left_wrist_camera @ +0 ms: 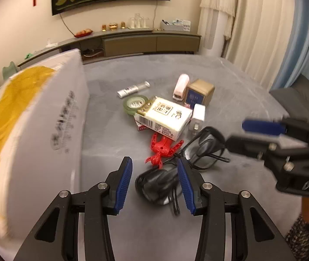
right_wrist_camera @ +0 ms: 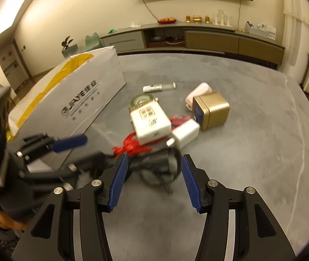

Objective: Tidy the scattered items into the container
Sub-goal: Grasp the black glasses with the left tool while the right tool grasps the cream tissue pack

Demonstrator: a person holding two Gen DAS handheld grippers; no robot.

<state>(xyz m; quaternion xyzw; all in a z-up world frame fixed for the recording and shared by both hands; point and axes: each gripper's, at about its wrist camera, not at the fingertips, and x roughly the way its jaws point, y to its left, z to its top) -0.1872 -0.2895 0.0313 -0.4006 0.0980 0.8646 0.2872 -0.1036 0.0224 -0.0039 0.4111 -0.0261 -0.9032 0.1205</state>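
Two claws: both spread, both empty, above a grey worktop point(left_wrist_camera: 230, 82).
Left claw point(left_wrist_camera: 154, 182): blue pads wide apart, at 6 o'clock in its own view; a black mouse point(left_wrist_camera: 154, 183) lies between the pads, below them, untouched as far as can be told.
Right claw point(right_wrist_camera: 153, 182): pads wide apart, low centre in its own view; it shows side-on in the left view at 3 o'clock, over the worktop beside the glasses point(left_wrist_camera: 204, 150).
Box point(left_wrist_camera: 35, 130): the container, white card with a yellow inside, at 9 o'clock in the left view and 10 o'clock in the right view, open top, just left of the clutter.
Clutter: one loose heap at mid-worktop, outside the box.
Glasses: black frame, touching the mouse, at the near edge of the heap.
Red toy point(left_wrist_camera: 163, 149): just beyond the mouse, partly under a white carton point(left_wrist_camera: 165, 117).
Carton: lies flat, printed face up, overlapping a green tape roll point(left_wrist_camera: 133, 104) at its 10 o'clock.
Charger point(left_wrist_camera: 198, 117): white, just beside the carton at its 3 o'clock.
Gold tin point(right_wrist_camera: 212, 109): at 1 o'clock of the heap, a pink stapler point(left_wrist_camera: 180, 87) touching its far side.
Tube point(left_wrist_camera: 132, 89): small, clear and white, lying apart at 12 o'clock of the tape.
Blur: the right view is smeared around the glasses and toy.
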